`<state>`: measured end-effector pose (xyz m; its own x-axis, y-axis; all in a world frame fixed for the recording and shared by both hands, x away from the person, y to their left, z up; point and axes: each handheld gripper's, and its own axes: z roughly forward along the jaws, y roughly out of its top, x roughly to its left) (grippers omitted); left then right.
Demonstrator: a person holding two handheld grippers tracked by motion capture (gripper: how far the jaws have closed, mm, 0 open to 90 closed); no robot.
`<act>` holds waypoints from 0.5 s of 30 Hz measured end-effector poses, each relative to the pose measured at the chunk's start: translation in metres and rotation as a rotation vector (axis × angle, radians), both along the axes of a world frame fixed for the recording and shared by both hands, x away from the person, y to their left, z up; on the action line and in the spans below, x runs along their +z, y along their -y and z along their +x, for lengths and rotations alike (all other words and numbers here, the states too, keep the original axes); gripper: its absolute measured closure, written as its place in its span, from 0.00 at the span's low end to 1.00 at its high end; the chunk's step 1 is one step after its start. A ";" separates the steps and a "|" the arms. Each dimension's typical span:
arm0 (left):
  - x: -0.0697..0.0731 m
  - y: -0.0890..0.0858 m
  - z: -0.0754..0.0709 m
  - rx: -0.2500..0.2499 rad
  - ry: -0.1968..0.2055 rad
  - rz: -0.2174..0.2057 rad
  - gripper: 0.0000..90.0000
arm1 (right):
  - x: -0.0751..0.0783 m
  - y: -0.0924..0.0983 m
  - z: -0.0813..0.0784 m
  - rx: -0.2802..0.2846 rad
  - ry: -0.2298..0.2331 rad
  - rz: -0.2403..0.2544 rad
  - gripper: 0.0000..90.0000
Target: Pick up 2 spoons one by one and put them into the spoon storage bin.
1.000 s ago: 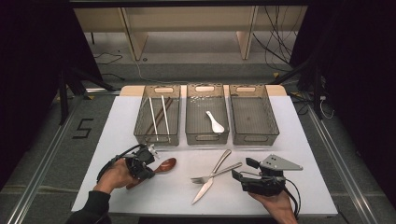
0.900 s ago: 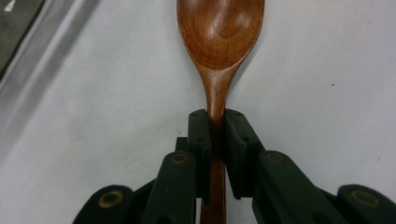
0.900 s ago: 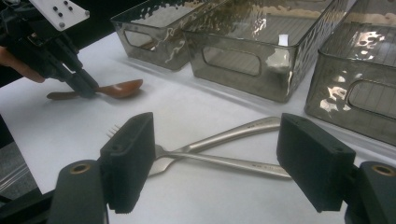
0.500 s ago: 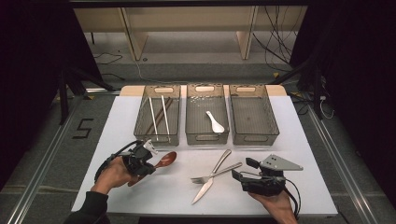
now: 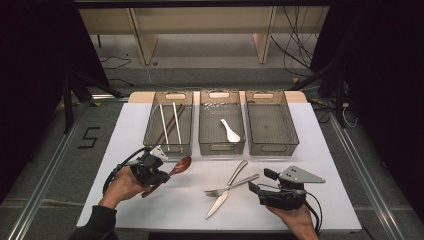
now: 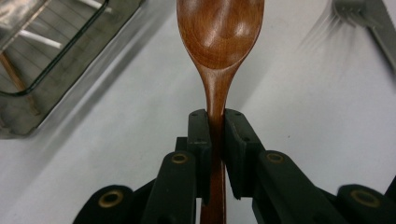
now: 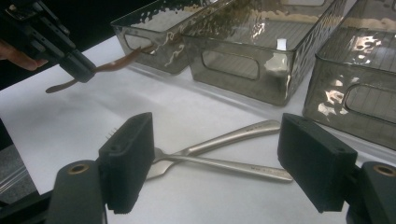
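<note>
My left gripper (image 5: 161, 176) is shut on the handle of a brown wooden spoon (image 5: 181, 163), held just in front of the left bin (image 5: 168, 146). In the left gripper view the black pads (image 6: 200, 135) clamp the spoon (image 6: 219, 32) handle, bowl pointing away. My right gripper (image 5: 254, 187) rests at the front right, open, with nothing between its jaws. In the right gripper view the wide-apart pads (image 7: 128, 158) frame a metal fork (image 7: 233, 165) and knife (image 7: 233, 135) lying crossed on the table; the left gripper (image 7: 86, 70) with the spoon (image 7: 116, 65) shows farther off.
Three smoky plastic bins stand in a row at the back. The left bin holds chopsticks (image 5: 176, 122), the middle bin (image 5: 221, 146) a white spoon (image 5: 231, 132), and the right bin (image 5: 272, 146) nothing. Fork (image 5: 235, 186) and knife (image 5: 218, 202) lie at the table's middle front.
My left gripper has carried the wooden spoon a little up and away, toward the left bin. The right gripper has stayed still.
</note>
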<state>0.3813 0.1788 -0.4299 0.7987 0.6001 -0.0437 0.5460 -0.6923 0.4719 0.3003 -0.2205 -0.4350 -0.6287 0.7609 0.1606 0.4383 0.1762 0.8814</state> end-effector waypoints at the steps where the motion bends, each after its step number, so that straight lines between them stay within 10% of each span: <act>1: 0.001 0.000 0.000 0.005 0.001 -0.009 0.90 | 0.000 0.000 0.000 0.000 0.002 0.001 0.31; 15: 0.012 0.010 0.001 0.009 0.029 -0.079 0.90 | 0.000 0.000 -0.001 0.002 0.018 -0.001 0.28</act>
